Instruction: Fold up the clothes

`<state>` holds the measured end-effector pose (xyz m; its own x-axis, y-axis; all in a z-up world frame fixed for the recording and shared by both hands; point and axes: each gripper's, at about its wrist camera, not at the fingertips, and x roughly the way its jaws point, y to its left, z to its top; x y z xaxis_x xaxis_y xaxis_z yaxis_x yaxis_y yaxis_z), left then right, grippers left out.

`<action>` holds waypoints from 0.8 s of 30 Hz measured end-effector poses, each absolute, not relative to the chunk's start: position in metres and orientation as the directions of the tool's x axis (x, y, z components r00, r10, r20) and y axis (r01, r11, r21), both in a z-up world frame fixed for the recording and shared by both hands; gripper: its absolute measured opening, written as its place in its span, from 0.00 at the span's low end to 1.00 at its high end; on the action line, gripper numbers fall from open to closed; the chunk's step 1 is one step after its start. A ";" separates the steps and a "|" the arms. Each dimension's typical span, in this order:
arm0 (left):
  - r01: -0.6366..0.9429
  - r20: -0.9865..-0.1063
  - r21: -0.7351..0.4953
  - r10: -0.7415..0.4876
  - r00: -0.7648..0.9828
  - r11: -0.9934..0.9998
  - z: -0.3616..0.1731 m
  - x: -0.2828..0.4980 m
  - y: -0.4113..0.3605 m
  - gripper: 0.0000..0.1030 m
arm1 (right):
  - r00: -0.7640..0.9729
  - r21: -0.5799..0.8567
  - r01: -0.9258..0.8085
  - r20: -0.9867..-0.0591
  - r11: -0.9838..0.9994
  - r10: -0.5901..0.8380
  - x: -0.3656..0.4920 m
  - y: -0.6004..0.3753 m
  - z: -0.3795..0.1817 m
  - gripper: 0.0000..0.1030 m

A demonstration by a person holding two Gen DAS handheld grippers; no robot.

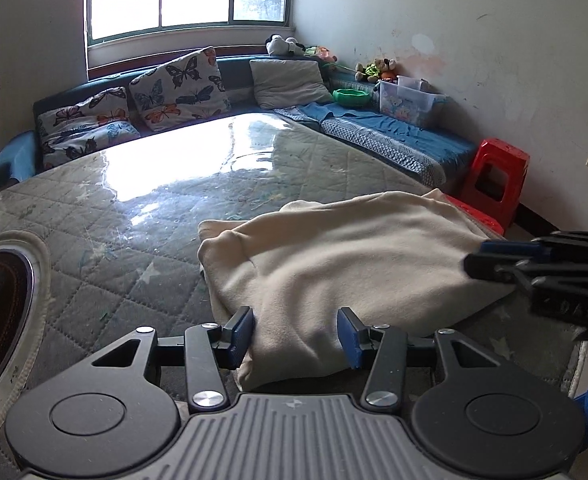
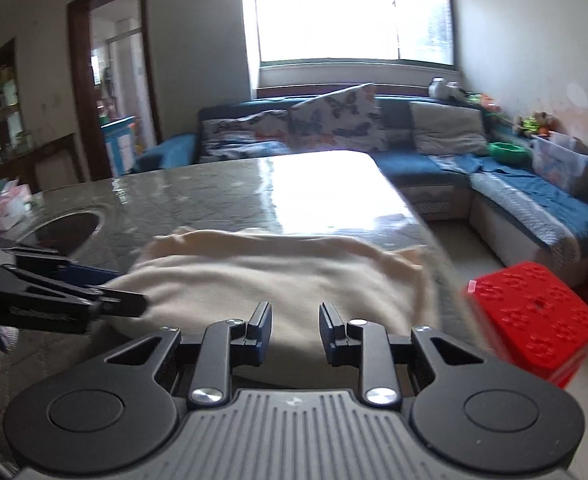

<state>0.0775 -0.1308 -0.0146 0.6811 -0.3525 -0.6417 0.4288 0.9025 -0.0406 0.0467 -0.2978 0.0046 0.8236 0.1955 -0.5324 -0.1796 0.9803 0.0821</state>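
The cream garment (image 1: pixel 334 264) is lying bunched at the near right edge of the quilted table (image 1: pixel 133 240); the left gripper (image 1: pixel 296 334) and right gripper (image 2: pixel 296 330) are both standing spread, pinching nothing

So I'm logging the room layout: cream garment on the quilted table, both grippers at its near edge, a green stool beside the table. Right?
Not quite: the stool is red, not green, as the right wrist view shows. The rest holds: the cream garment lies on the quilted table, with the left gripper and right gripper at its near edge.
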 end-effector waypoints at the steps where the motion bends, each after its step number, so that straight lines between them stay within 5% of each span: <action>1: 0.428 -0.644 -0.039 -0.350 0.680 0.903 -0.016 0.078 -0.131 0.48 | 0.819 0.077 -0.193 -0.536 0.978 0.204 0.049 -0.292 0.002 0.25; 24: 0.288 -0.634 -0.177 -0.333 0.698 0.941 -0.020 0.079 -0.085 0.51 | 0.803 0.050 -0.191 -0.567 0.980 0.185 0.044 -0.279 -0.013 0.26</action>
